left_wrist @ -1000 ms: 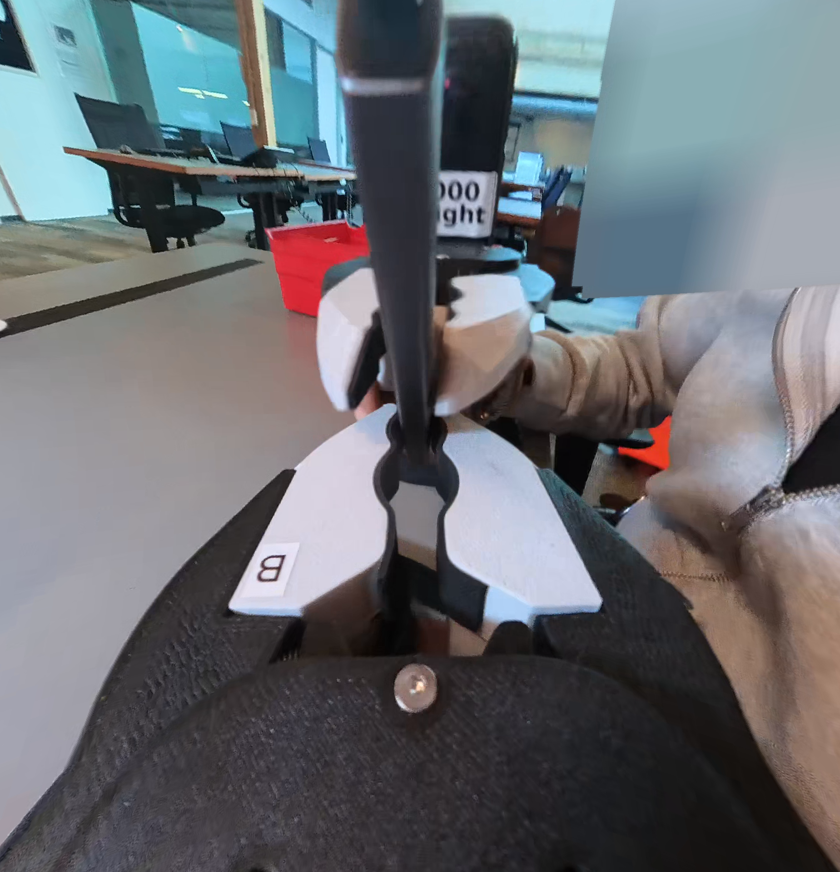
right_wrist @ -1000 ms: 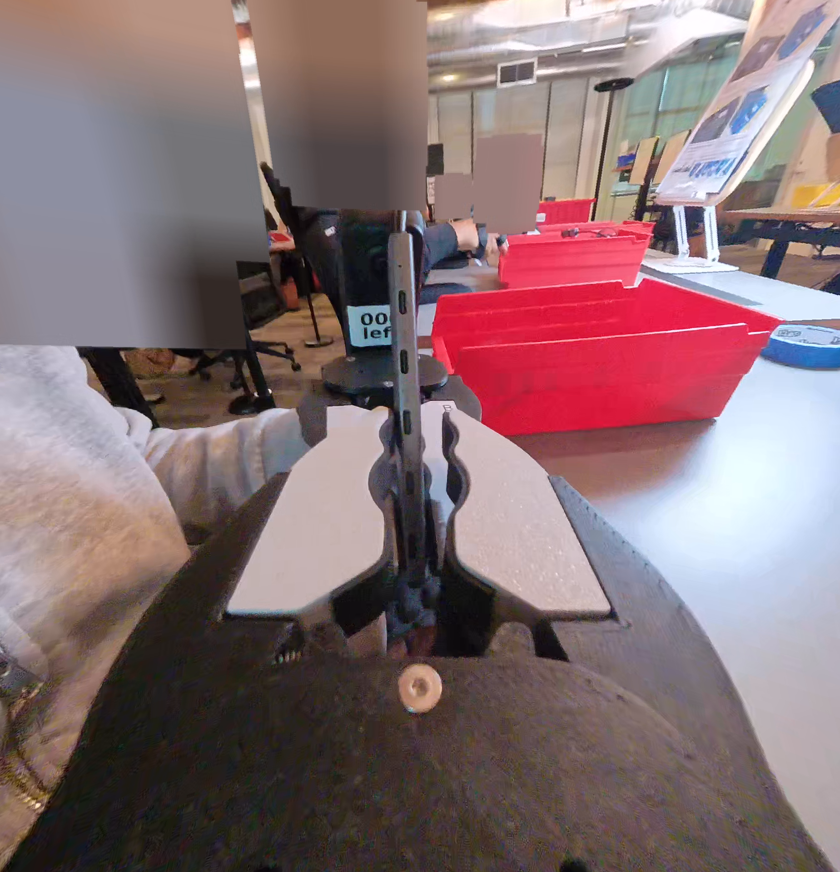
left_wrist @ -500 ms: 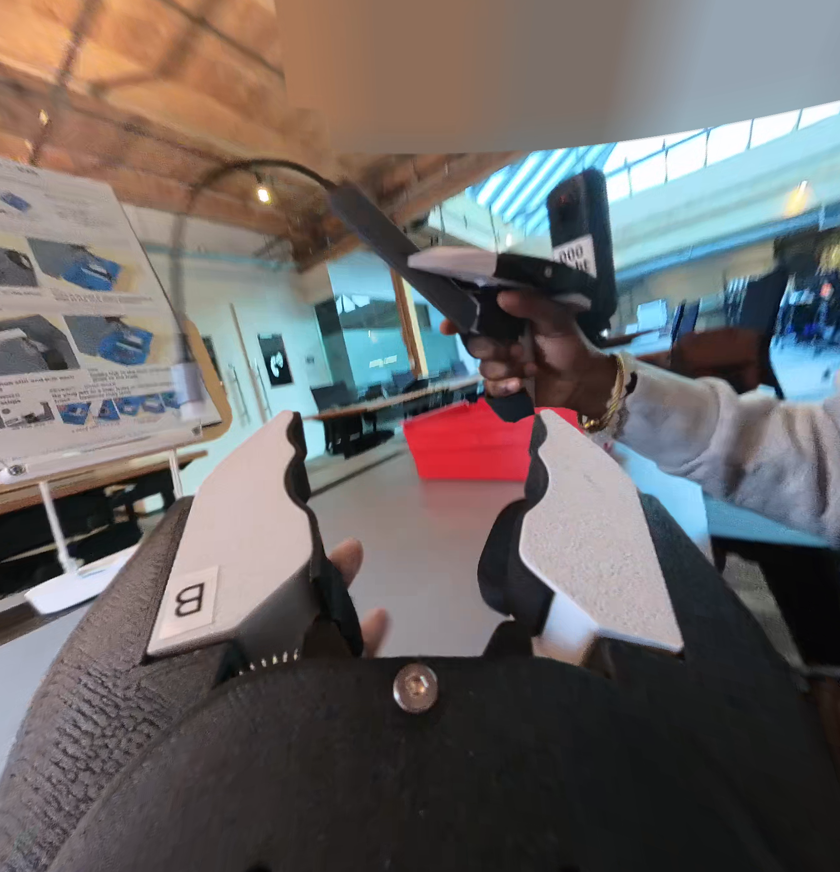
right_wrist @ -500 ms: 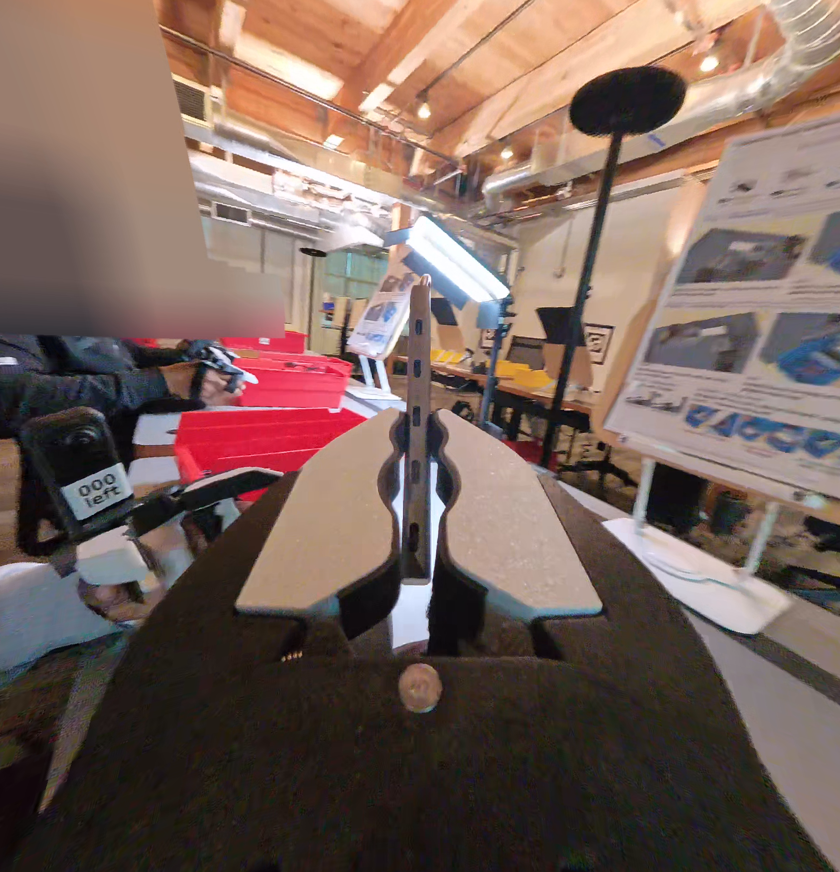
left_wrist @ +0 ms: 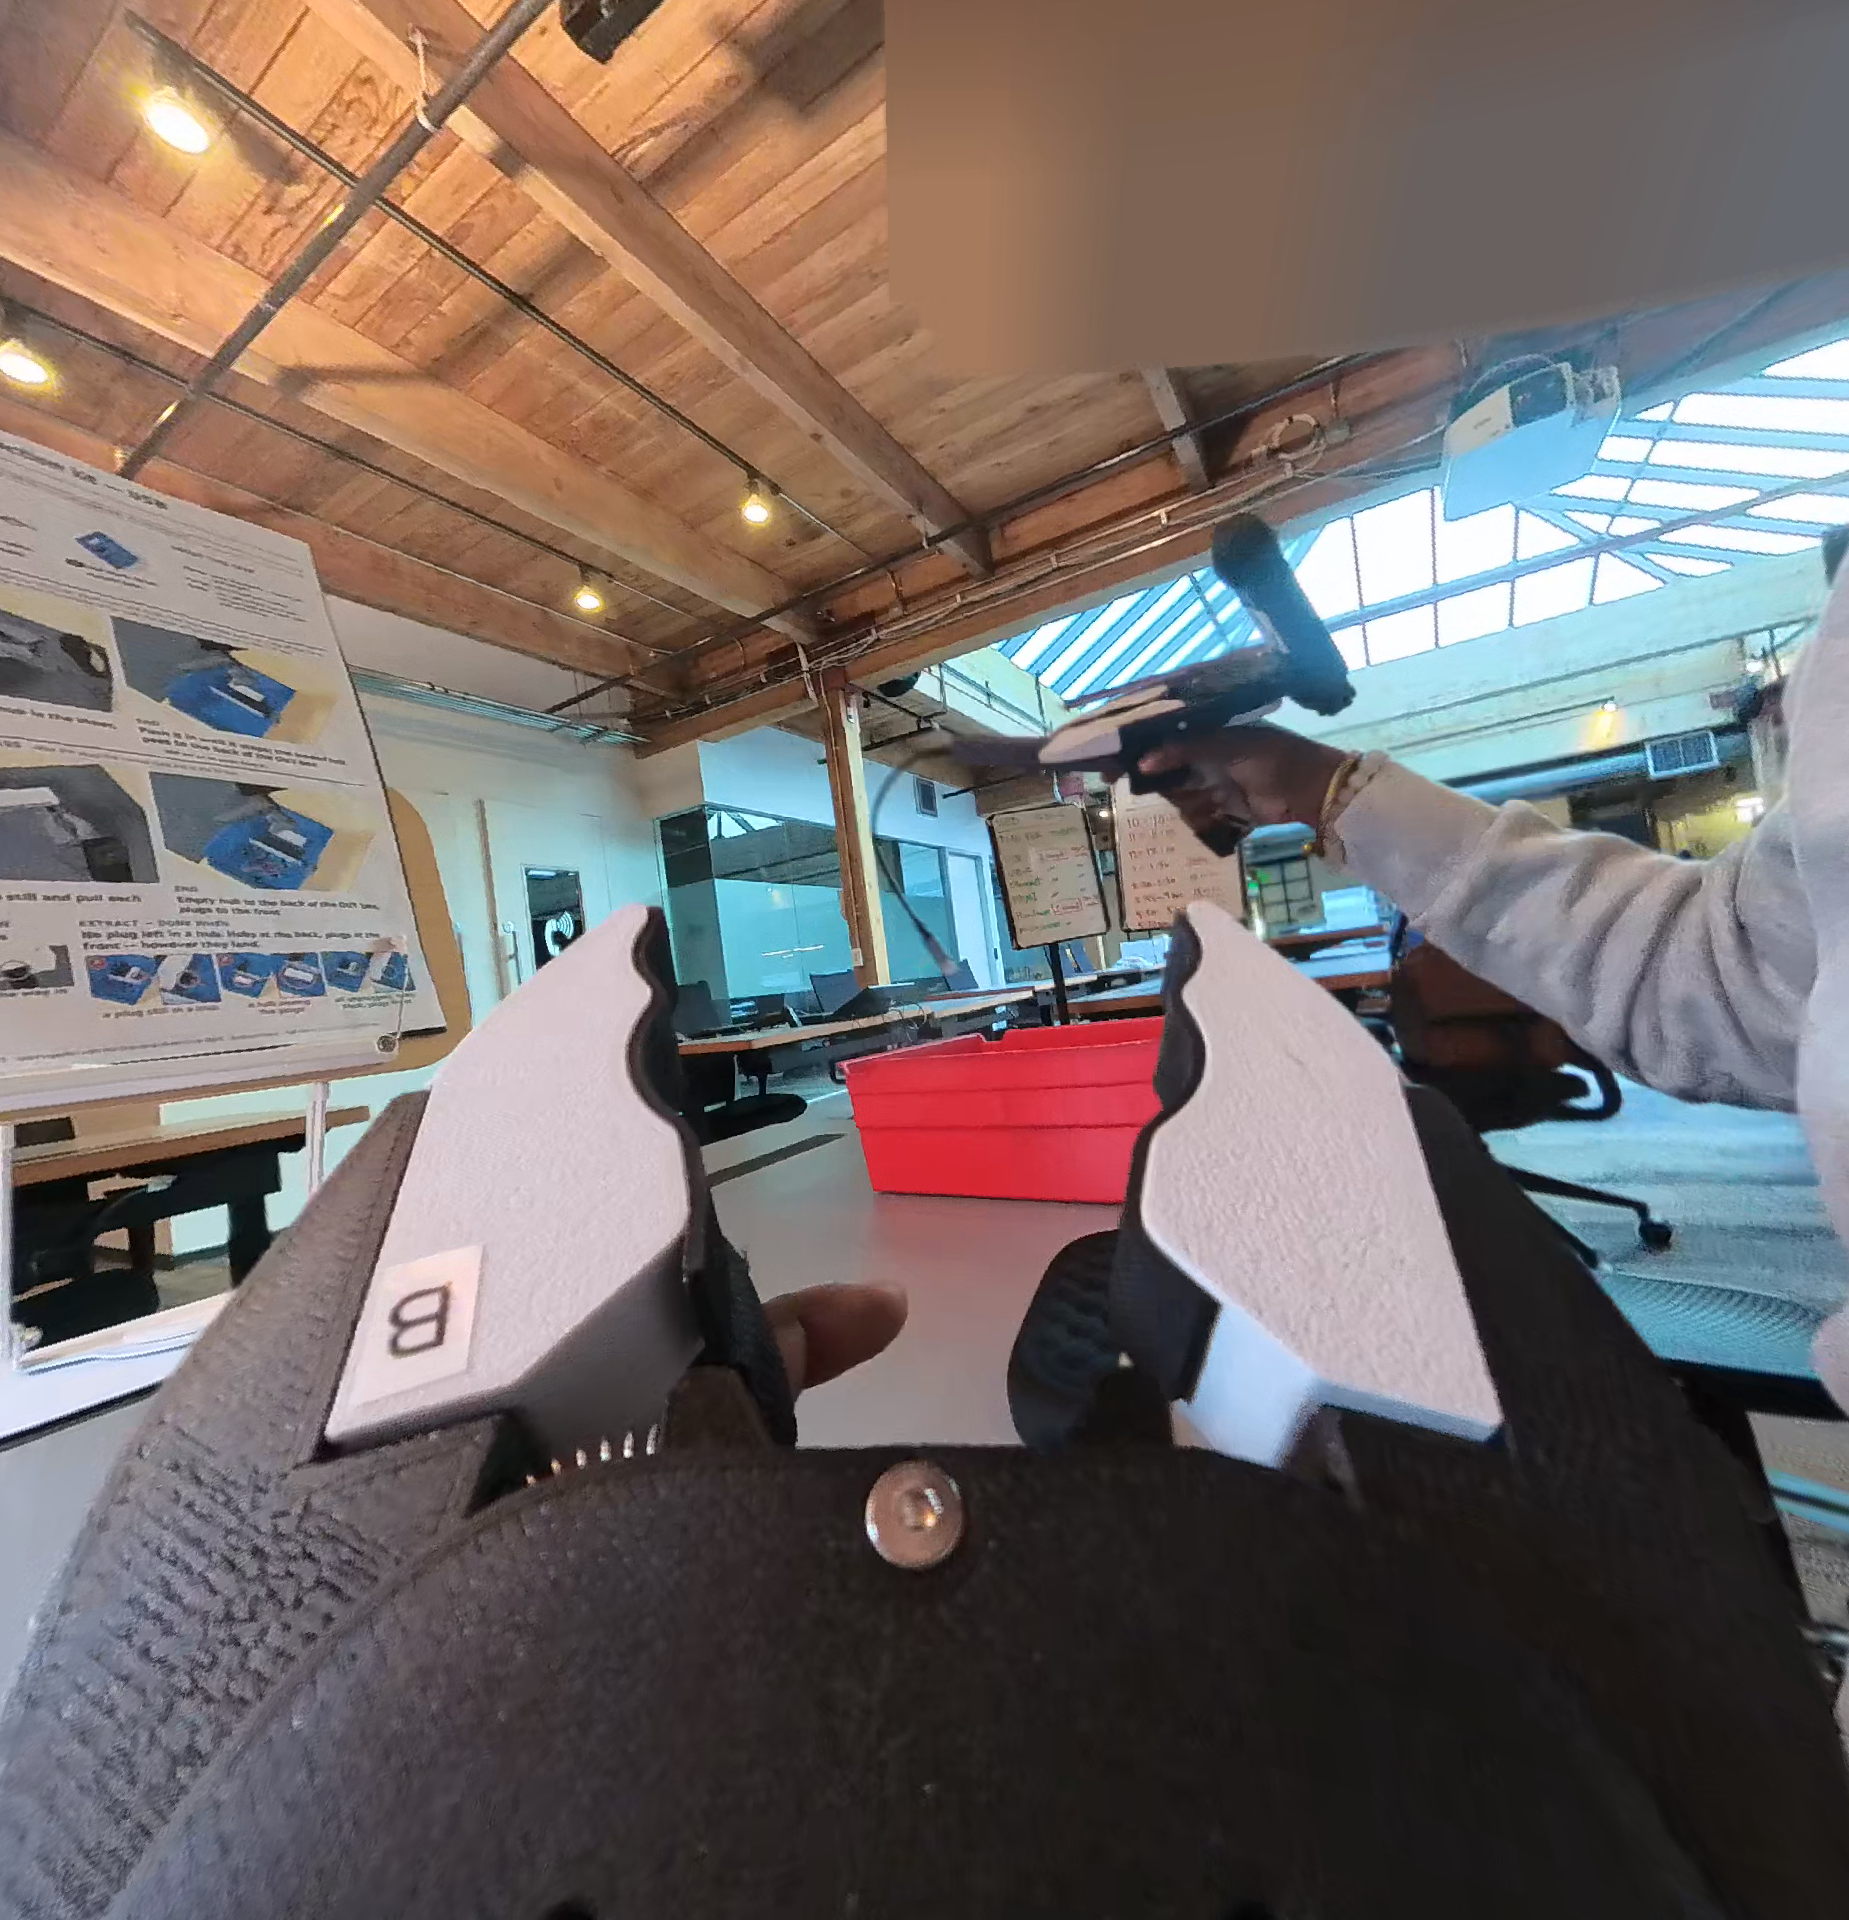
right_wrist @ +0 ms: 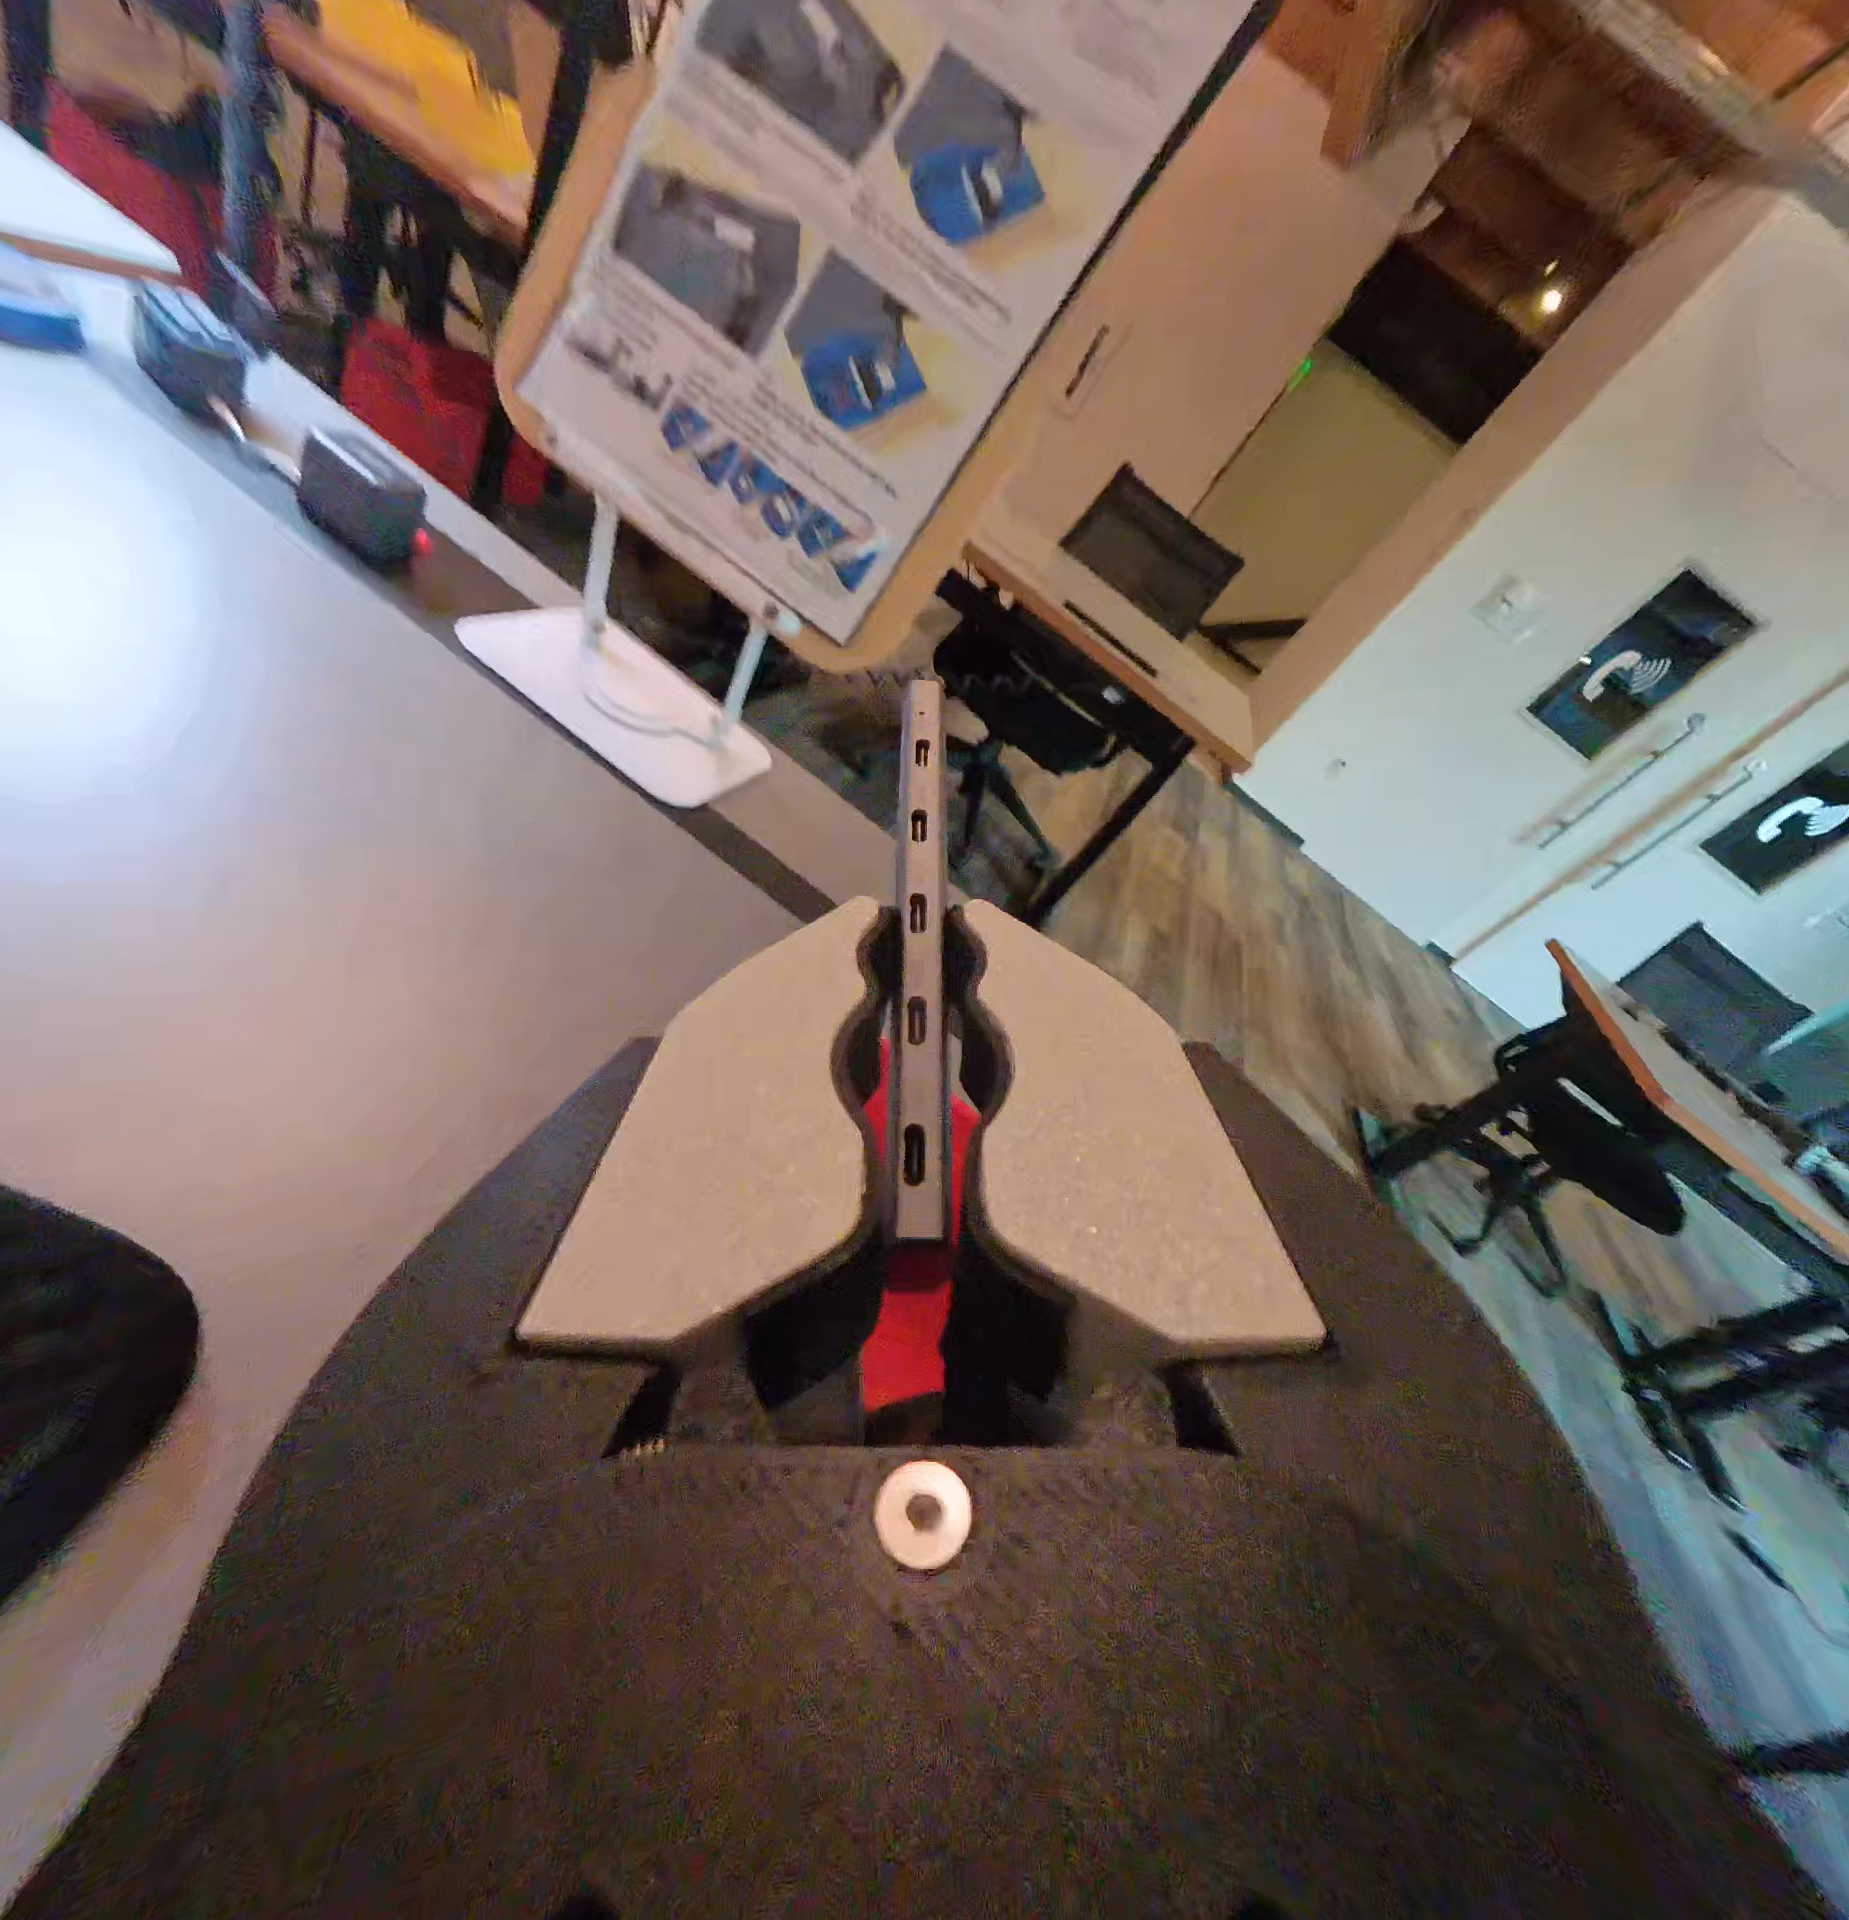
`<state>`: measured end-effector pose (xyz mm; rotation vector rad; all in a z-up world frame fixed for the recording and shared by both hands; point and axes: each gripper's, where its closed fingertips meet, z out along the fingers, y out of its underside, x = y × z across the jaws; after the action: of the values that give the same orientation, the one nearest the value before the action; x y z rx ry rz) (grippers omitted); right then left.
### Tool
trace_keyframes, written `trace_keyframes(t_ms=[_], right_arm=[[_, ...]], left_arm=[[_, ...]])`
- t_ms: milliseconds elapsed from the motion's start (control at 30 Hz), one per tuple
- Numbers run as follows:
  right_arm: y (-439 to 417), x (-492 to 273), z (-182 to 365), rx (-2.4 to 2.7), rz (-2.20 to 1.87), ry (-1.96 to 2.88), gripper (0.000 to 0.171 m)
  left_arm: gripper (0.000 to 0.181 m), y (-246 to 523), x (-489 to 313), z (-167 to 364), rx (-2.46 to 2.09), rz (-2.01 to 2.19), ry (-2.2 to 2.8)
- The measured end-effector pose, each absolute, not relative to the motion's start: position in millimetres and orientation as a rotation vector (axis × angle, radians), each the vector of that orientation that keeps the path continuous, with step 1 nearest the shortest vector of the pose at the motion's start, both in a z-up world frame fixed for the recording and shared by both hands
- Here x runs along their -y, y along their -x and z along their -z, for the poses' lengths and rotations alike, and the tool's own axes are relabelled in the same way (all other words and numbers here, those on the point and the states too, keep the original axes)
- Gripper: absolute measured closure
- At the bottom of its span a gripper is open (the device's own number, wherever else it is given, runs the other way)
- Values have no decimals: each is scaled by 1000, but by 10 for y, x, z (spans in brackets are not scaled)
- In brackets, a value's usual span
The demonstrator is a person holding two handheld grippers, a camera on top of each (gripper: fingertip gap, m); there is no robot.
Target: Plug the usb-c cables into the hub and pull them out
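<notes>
— Instruction board [left_wrist: 151,790] on its stand at the far left of the table [left_wrist: 899,1257], then the left gripper [left_wrist: 915,1029] in the middle, its jaws spread wide with nothing between them. Only a fingertip [left_wrist: 842,1325] shows low in the gap.

— And the hub?

— Over to the right, high up. The right gripper [left_wrist: 1081,740] is raised well above the red bin [left_wrist: 1003,1112], arm stretched out in a pale sleeve [left_wrist: 1585,935]. Its own camera shows the jaws of the right gripper [right_wrist: 921,920] pinched onto the slim grey hub [right_wrist: 922,977], which stands edge-on with its row of ports facing the lens.

— Any cables plugged in?

— None that I can see in those ports. A dark lead [left_wrist: 899,862] hangs below the raised gripper.

— What worries you?

— I'd guess slippage. The hub is thin and sticks out past the fingers, so a sideways push from a plug could twist it in the grip. And that dangling lead might snag as the hand swings.
</notes>
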<state>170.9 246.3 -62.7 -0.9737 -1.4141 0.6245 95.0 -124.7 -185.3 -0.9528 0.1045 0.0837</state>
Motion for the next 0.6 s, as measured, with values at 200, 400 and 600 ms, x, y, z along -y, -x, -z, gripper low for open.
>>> trace_keyframes(t_ms=[200,400,600], right_arm=[[-1885,-3121,858,1791,-131,896,161],[-1795,-3105,1356,2113,-222,896,162],[-1431,-3087,1840,2277,-371,922,161]], left_arm=[[95,-945,1243,1859,-99,-100,956],[97,-909,1258,1851,-77,-85,946],[99,-910,1255,1855,-76,-90,948]])
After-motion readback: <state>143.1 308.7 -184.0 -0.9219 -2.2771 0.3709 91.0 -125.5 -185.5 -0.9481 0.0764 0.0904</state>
